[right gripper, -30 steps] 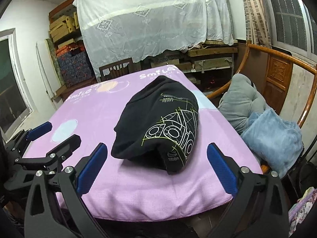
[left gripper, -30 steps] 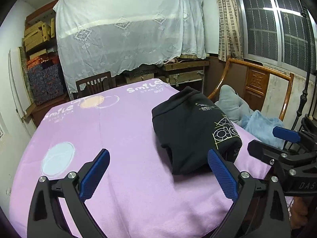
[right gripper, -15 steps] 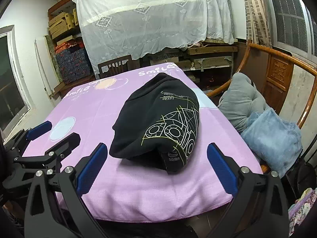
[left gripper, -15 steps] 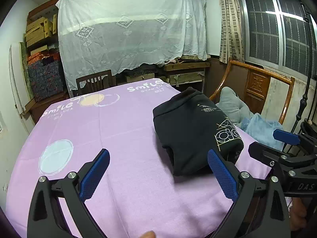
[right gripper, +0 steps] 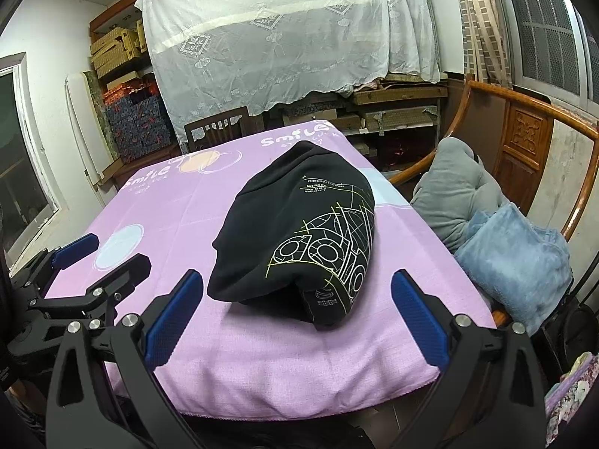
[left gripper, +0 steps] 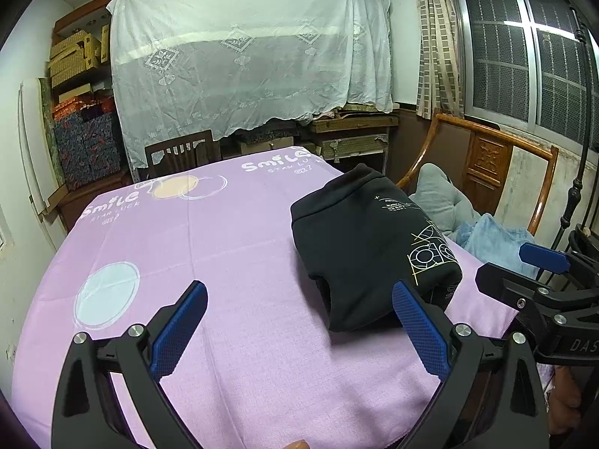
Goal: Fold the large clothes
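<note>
A black garment (left gripper: 367, 239) with a yellow-white geometric print lies folded in a thick bundle on the purple table cover (left gripper: 209, 262), near its right front corner. It also shows in the right wrist view (right gripper: 299, 232). My left gripper (left gripper: 299, 321) is open and empty, held above the cover's front edge, left of the bundle. My right gripper (right gripper: 295, 310) is open and empty, just in front of the bundle. Each gripper shows at the edge of the other's view.
A wooden armchair (right gripper: 524, 127) at the table's right holds a grey cushion (right gripper: 449, 191) and a light blue blanket (right gripper: 516, 258). A dark chair (left gripper: 179, 153) stands at the far end. Shelves under a white sheet (left gripper: 247, 52) line the back wall.
Both grippers have drawn back and risen a little, staying open. The folded garment has not moved.
</note>
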Action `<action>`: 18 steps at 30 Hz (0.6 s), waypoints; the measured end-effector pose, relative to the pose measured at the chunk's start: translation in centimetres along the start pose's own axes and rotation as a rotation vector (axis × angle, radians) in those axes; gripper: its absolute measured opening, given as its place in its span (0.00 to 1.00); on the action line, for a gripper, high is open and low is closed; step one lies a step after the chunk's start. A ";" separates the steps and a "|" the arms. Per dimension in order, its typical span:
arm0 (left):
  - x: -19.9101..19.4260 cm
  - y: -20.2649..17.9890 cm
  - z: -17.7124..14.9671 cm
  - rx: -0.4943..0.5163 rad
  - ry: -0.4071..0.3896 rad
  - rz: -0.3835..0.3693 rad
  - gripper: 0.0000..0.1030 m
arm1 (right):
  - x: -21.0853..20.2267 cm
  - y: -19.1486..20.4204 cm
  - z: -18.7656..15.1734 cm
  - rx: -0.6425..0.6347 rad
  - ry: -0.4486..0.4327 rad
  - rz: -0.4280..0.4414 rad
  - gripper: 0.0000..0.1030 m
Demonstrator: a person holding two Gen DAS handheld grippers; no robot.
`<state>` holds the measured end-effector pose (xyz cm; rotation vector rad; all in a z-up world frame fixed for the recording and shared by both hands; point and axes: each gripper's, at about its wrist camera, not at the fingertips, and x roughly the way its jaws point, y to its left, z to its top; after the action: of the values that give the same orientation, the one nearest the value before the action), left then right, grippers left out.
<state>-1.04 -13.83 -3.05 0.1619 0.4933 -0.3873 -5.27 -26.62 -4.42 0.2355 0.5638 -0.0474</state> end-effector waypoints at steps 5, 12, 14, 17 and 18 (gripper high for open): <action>0.1 0.0 0.1 0.000 0.000 0.001 0.96 | 0.0 0.0 0.0 0.001 0.000 0.001 0.95; 0.1 -0.1 0.0 -0.001 0.002 0.001 0.96 | 0.0 0.0 0.1 0.002 0.000 0.002 0.95; 0.1 -0.1 0.0 -0.001 0.002 0.001 0.96 | 0.1 0.0 0.1 0.001 -0.001 0.001 0.95; 0.2 0.0 -0.1 0.000 0.002 0.002 0.97 | 0.1 -0.1 0.1 0.002 -0.001 0.001 0.95; 0.2 0.0 -0.1 -0.001 0.003 0.002 0.96 | 0.1 -0.1 0.1 0.002 -0.001 0.001 0.95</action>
<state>-0.92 -13.91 -3.19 0.1622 0.4958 -0.3852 -5.17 -26.69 -4.38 0.2374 0.5624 -0.0467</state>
